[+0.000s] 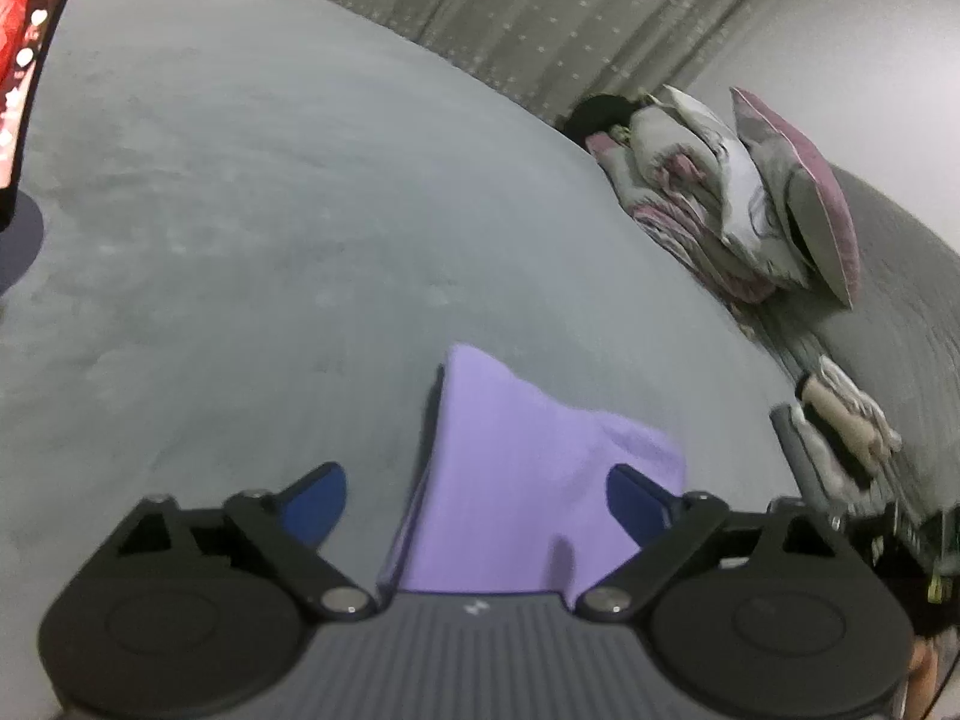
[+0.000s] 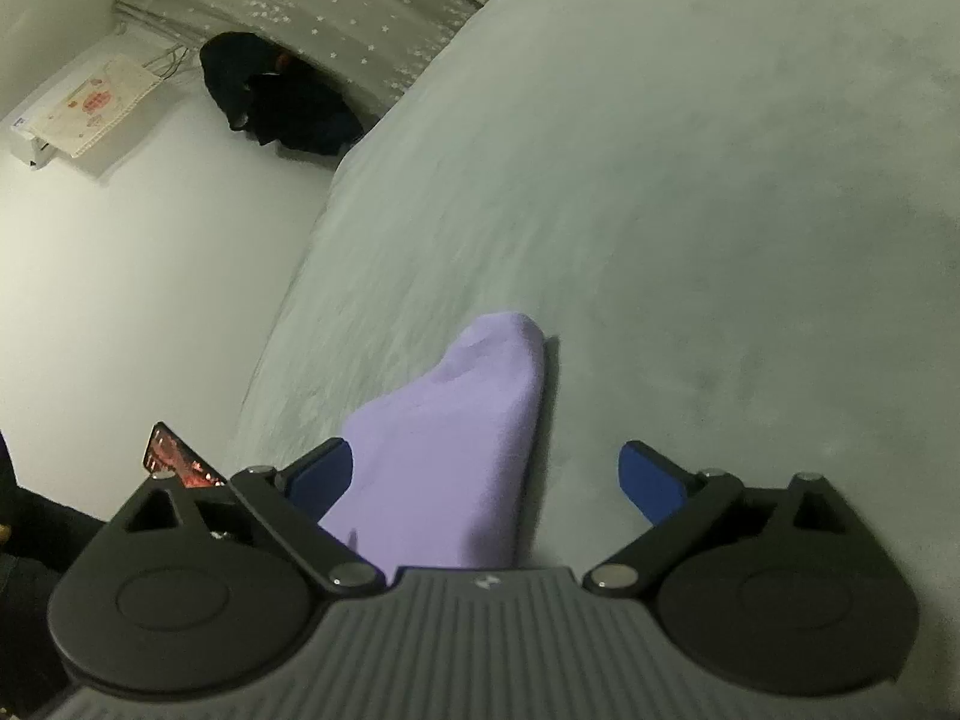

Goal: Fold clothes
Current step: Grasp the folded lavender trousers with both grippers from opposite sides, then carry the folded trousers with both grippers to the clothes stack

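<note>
I had both the left gripper [image 1: 477, 501] and the right gripper [image 2: 486, 480] wide open, holding nothing, while the purple garment [image 1: 528, 480] lay on the grey bed [image 1: 270, 210] at the lower centre of both frames.

A cloth [image 1: 528, 480] lay on the bed [image 1: 270, 210], between the wide-apart fingers of the left claw [image 1: 477, 501]. Pillows [image 1: 756, 198] were piled far off to the right. Curtains [image 1: 540, 12] hung behind the bed, maybe touching it.
</note>
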Demonstrator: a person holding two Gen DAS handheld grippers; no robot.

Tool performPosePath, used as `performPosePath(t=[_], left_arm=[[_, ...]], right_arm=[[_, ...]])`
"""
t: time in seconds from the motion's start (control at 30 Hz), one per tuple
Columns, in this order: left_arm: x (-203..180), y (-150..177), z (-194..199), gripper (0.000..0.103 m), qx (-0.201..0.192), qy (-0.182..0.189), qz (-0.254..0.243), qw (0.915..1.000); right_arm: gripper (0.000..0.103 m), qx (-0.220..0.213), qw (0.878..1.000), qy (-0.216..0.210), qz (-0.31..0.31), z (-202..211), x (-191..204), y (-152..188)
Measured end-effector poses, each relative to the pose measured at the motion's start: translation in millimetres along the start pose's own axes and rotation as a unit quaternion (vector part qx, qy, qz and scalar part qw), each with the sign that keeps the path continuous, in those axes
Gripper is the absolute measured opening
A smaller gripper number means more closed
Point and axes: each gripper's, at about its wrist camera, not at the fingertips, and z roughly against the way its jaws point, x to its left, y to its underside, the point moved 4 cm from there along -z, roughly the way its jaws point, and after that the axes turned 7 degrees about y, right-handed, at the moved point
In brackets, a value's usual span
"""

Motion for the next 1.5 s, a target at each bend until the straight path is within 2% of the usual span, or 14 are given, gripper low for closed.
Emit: performPosePath(t=[0.17, 0.37, 0.43, 0.5, 0.53, 0.57, 0.6, 0.63, 0.7, 0.77, 0.97, 1.13, 1.5], left_arm=[[6, -2, -5, 0.078, -0.005, -0.005, 0.021, 0.9998], [4, 3, -10, 0.059, -0.014, -0.019, -0.001, 0.9997], [4, 6, -11, 0.042, -0.018, -0.012, 0.009, 0.9997], [6, 10, -11, 0.038, -0.029, -0.007, 0.03, 0.9991], [8, 10, -10, 0.033, -0.037, -0.009, 0.039, 0.9985], [10, 11, -9, 0.03, -0.043, -0.008, 0.052, 0.9977], [11, 11, -8, 0.023, -0.049, -0.004, 0.066, 0.9966], [11, 10, -7, 0.019, -0.056, 0.004, 0.079, 0.9953], [7, 10, -6, 0.016, -0.067, 0.009, 0.092, 0.9935], [-3, 11, -5, 0.016, -0.076, 0.003, 0.083, 0.9937], [-39, 11, -4, 0.015, -0.097, -0.006, 0.049, 0.9941], [-80, 14, -14, 0.014, -0.106, 0.0, 0.015, 0.9943], [-203, 18, -64, 0.014, -0.085, 0.052, -0.079, 0.9919]], right_arm=[[0.094, 0.001, 1.0, 0.009, 0.007, -12, 14, 5], [0.092, -0.014, 0.999, 0.013, 0.03, -18, 20, 12], [0.085, -0.023, 0.998, 0.022, 0.047, -19, 23, 15], [0.064, -0.02, 0.999, 0.027, 0.036, -19, 15, 14], [0.059, -0.019, 0.999, 0.029, 0.031, -19, 12, 14], [0.046, -0.018, 0.999, 0.032, 0.025, -19, 8, 14], [0.029, -0.016, 0.999, 0.034, 0.02, -19, 4, 13], [0.021, -0.015, 0.999, 0.036, 0.014, -19, 0, 13], [0.017, -0.006, 1.0, 0.019, -0.016, -16, -9, 12], [0.016, -0.006, 1.0, 0.01, -0.024, -11, -12, 10], [0.015, -0.026, 0.999, -0.014, 0.014, 14, 2, 5], [0.015, -0.059, 0.998, -0.025, 0.01, 41, -4, -7], [0.015, -0.152, 0.988, -0.025, -0.026, 126, -51, -32]])
